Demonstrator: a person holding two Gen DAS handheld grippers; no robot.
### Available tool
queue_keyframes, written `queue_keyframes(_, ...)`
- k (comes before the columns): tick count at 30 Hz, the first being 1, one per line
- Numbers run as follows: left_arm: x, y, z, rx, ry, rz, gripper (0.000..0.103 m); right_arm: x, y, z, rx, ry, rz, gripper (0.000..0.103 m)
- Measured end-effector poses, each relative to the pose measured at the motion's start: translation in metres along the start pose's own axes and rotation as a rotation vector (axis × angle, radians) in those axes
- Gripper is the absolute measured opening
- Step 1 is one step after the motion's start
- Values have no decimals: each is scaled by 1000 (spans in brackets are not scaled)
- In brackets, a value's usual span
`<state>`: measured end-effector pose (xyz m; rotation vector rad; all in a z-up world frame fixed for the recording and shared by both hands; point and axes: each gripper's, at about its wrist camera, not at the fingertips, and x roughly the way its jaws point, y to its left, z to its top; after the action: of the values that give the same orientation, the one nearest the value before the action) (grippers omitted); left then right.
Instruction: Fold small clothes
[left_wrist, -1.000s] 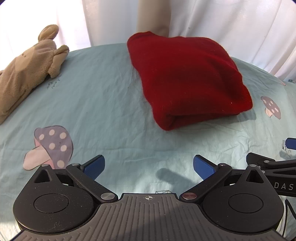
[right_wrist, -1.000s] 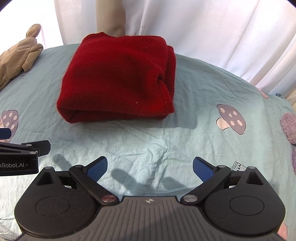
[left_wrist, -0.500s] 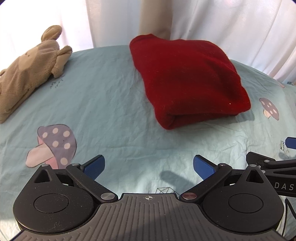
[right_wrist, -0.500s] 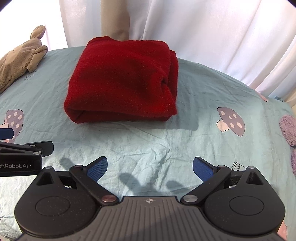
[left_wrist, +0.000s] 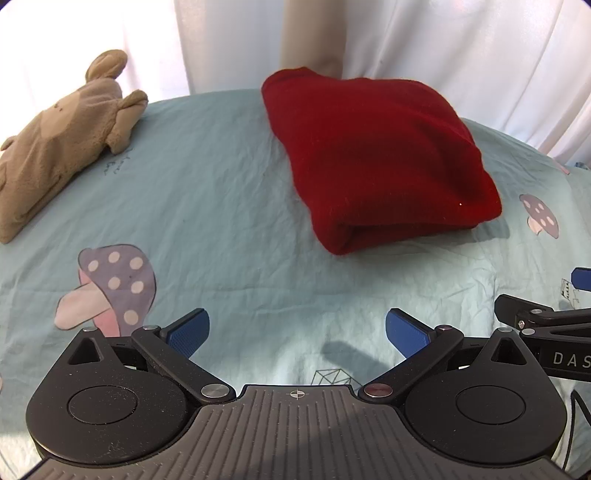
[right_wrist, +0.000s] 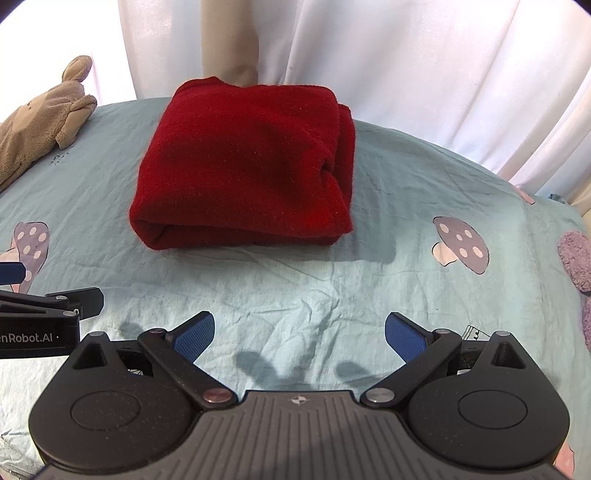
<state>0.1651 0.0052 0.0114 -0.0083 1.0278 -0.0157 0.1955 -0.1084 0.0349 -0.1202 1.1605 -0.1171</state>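
Presently on record: one red garment (right_wrist: 243, 166), fleecy, folded into a thick rectangular bundle, lying on the pale blue mushroom-print sheet (right_wrist: 369, 280) toward the far edge, in front of the white curtain (right_wrist: 406, 74); rolled fold faces the cameras, layered edges bunched on its right side. One left gripper (left_wrist: 297, 332), blue pads spread wide, nothing between them, hanging over bare sheet near the bundle's front-left corner. One right gripper (right_wrist: 300, 334), likewise spread and unladen, near the front edge, apart from the cloth. One tan plush garment (left_wrist: 62, 147) with ears, unfolded, lying at far left, well apart from the red bundle. One purple fuzzy item (right_wrist: 576, 258), partly seen at right edge. Assessment: the red piece looks finished; the tan piece is probably next. Handling note: approach it low, pinch one layer at opposite corners, draw it flat on open sheet before creasing, and keep clear of the finished bundle.
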Motion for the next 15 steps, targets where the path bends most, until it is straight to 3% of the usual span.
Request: queue_keyframes(15, 0, 0, 0, -4, 1, 1, 103, 1, -2, 1, -1, -9, 15, 99)
